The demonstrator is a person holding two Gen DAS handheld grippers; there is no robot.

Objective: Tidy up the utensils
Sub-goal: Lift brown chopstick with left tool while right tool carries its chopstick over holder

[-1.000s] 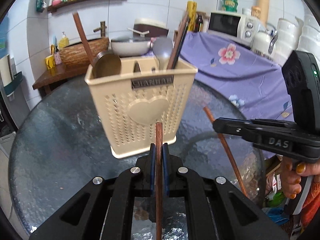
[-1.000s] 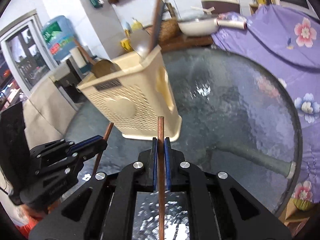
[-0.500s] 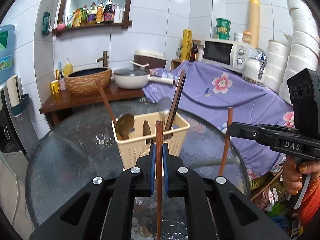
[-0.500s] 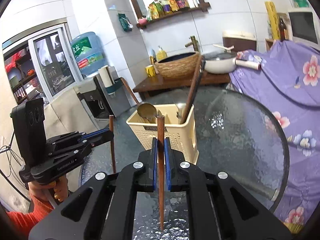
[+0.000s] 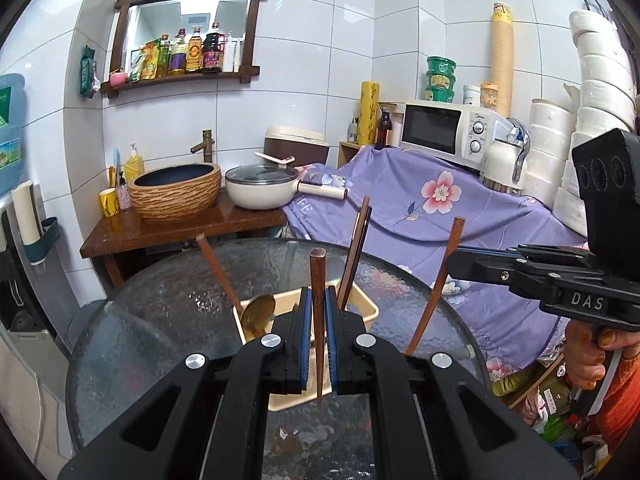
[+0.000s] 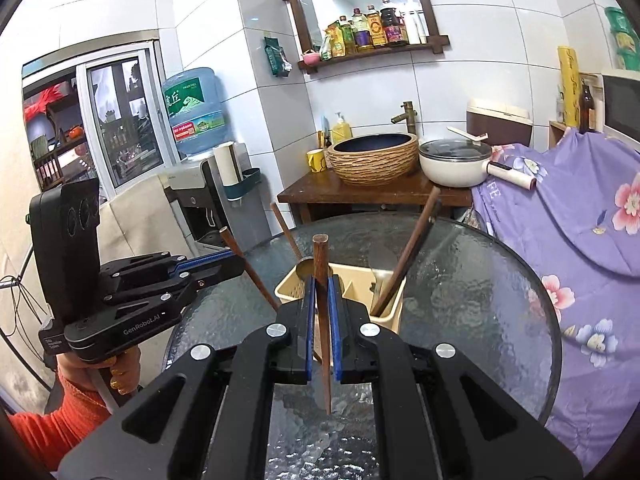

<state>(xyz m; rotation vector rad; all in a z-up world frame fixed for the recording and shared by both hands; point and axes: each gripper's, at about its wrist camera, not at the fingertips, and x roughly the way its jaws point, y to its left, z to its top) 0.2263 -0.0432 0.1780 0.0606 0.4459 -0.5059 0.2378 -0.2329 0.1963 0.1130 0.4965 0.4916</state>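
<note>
My left gripper [image 5: 317, 312] is shut on a brown wooden chopstick [image 5: 317, 280] held upright. My right gripper [image 6: 322, 300] is shut on a second brown chopstick [image 6: 321, 272], also upright. Both hang high above a beige slotted utensil holder [image 5: 366, 312] on the round glass table [image 5: 160, 312]. The holder [image 6: 356, 280] has a gold spoon [image 5: 258, 316] with a wooden handle and dark chopsticks [image 5: 356, 248] in it. In the left wrist view the right gripper [image 5: 460, 258] shows at right with its chopstick [image 5: 436, 284]. In the right wrist view the left gripper [image 6: 236, 260] shows at left.
A wooden side table [image 5: 180, 224] behind the glass table carries a woven basin [image 5: 176, 192] and a white pot [image 5: 260, 184]. A purple flowered cloth [image 5: 420, 216] covers furniture at right, with a microwave [image 5: 444, 128] on it. A water dispenser [image 6: 200, 184] stands at left.
Both grippers have risen well above the holder, each still gripping its chopstick. The holder now looks smaller and lower in both views.
</note>
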